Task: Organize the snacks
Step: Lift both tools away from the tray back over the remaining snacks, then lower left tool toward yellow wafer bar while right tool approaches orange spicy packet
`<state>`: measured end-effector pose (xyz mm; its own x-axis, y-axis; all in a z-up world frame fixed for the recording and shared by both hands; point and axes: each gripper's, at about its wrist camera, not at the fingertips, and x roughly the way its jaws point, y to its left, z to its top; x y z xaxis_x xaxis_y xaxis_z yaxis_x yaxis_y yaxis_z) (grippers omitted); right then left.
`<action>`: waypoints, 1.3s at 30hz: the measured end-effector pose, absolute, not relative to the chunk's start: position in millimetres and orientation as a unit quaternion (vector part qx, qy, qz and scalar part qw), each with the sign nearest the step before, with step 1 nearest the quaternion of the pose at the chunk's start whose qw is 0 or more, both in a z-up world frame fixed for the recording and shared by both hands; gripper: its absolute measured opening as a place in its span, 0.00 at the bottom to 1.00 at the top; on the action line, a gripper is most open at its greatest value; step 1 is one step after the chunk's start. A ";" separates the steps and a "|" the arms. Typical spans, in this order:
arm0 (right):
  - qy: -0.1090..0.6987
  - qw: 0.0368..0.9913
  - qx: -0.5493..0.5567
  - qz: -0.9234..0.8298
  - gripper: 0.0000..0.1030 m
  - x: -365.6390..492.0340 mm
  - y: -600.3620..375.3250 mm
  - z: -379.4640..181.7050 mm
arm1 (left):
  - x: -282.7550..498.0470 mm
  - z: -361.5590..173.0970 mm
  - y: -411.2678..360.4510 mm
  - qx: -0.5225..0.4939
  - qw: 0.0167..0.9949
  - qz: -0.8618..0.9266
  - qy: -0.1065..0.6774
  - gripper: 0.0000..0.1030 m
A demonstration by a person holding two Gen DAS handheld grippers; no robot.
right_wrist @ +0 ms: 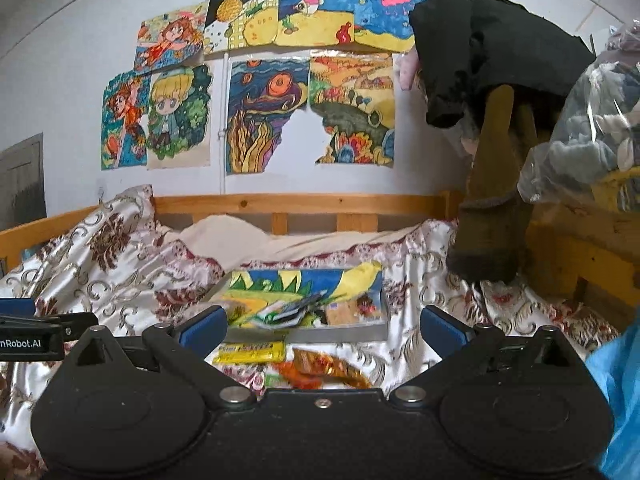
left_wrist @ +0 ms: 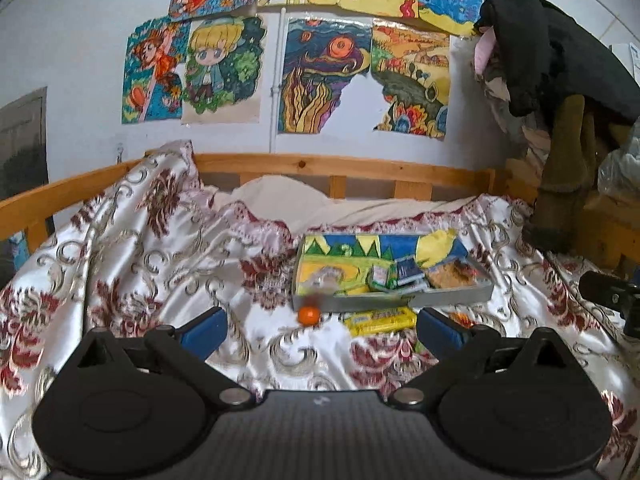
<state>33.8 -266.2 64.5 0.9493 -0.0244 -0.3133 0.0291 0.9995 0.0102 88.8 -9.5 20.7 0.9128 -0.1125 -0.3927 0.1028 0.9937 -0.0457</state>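
- Snacks partly sorted: shallow tray (left_wrist: 452, 296) on the bed cover (left_wrist: 180, 264) already holds several packets, incl. green-white ones (left_wrist: 382, 276) and a brown one (left_wrist: 450, 274)
- Loose items on the cover just in front of the tray: yellow packet (left_wrist: 380, 319), small orange ball-shaped sweet (left_wrist: 309, 314), orange crinkly wrapper (right_wrist: 328, 366) nearest the right claw
- Left claw (left_wrist: 320, 330) spread wide, nothing between its fingers; sweet and yellow packet lie ahead of the gap
- Right claw (right_wrist: 322, 330) also wide apart and empty, hovering over yellow packet (right_wrist: 250, 352) and wrapper
- Likely step: pick a loose snack and drop it in the tray
- Tip: take the yellow packet across its short width, lower until the pads straddle it, press lightly into the soft cover
- Risk: slippery cover bunches, round sweet could roll; close slowly
- Place in the bare left part of the tray (right_wrist: 340, 334), not on other packets
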 end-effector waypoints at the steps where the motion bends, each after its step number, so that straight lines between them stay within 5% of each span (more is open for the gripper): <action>1: 0.159 0.987 0.005 -0.014 0.99 30.1 -264.8 64.4 | 85.6 19.4 -8.7 -0.013 0.977 -0.054 0.205 1.00; 39: 0.190 0.982 0.011 -0.014 0.99 -48.2 -246.9 53.3 | 22.3 4.6 1.3 -0.028 0.968 -0.042 0.245 1.00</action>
